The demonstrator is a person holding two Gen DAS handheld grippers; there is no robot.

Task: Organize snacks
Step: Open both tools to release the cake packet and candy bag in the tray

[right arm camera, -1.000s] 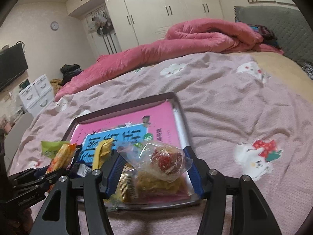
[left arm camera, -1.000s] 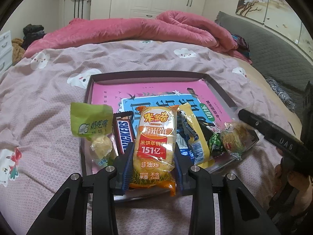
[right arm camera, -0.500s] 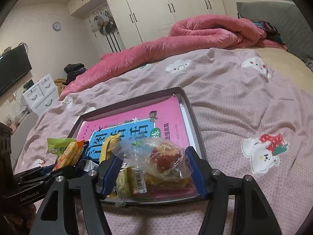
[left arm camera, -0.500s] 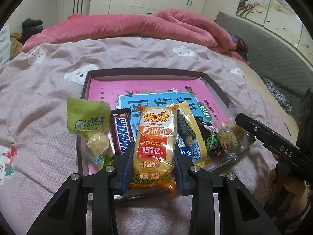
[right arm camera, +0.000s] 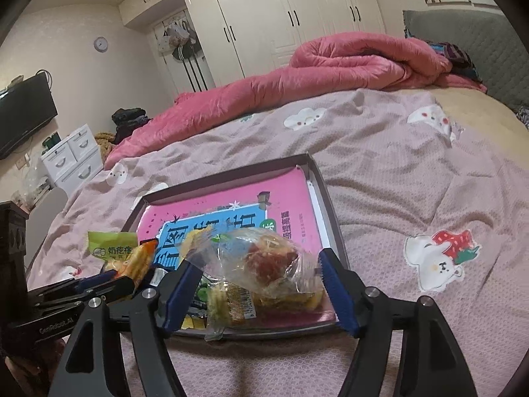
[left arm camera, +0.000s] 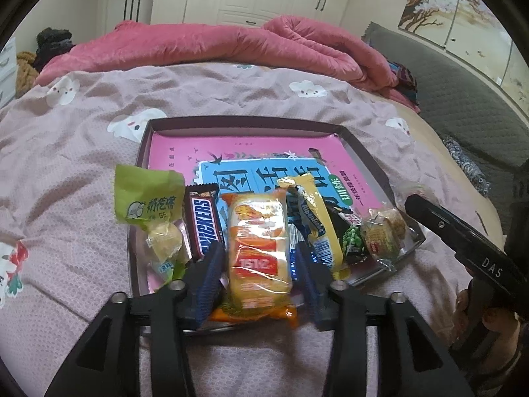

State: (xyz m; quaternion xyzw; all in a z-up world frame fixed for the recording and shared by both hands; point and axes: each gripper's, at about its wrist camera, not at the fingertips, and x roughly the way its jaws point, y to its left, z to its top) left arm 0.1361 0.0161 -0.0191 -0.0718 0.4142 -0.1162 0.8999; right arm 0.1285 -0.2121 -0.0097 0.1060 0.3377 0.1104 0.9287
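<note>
On the near edge of a shallow dark tray (left arm camera: 360, 155), a row of snacks lies side by side over a glossy pink and blue book cover (left arm camera: 231, 158). In the middle sits the orange rice-cracker pack (left arm camera: 258, 254), a crinkled, shiny pillow pouch. The left gripper (left arm camera: 259, 284) straddles it; its ribbed blue pads (left arm camera: 211, 281) have just been opening and now stand a little off the pack's sides, a narrow gap showing on each. To the pack's left lie a brown Snickers bar (left arm camera: 203, 223) and a lime-green sachet (left arm camera: 148, 201) with a pale lump in its clear lower half. To its right are a slim yellow wrapper (left arm camera: 317, 221), a small dark pouch of green peas (left arm camera: 352, 241) and a clear cellophane bag of crumbly cake (left arm camera: 383, 235) at the tray's right corner.

In the right wrist view the right gripper (right arm camera: 261, 287) brackets a puffy transparent bag holding a red-topped pastry (right arm camera: 267, 261); its jaws have just been widening and stand fairly wide, the right pad at the film's edge, the left one clear. The tray rests on a mauve waffle-textured bedspread (right arm camera: 413, 198) printed with cartoon clouds, with a rumpled pink quilt (right arm camera: 330, 66) beyond.
</note>
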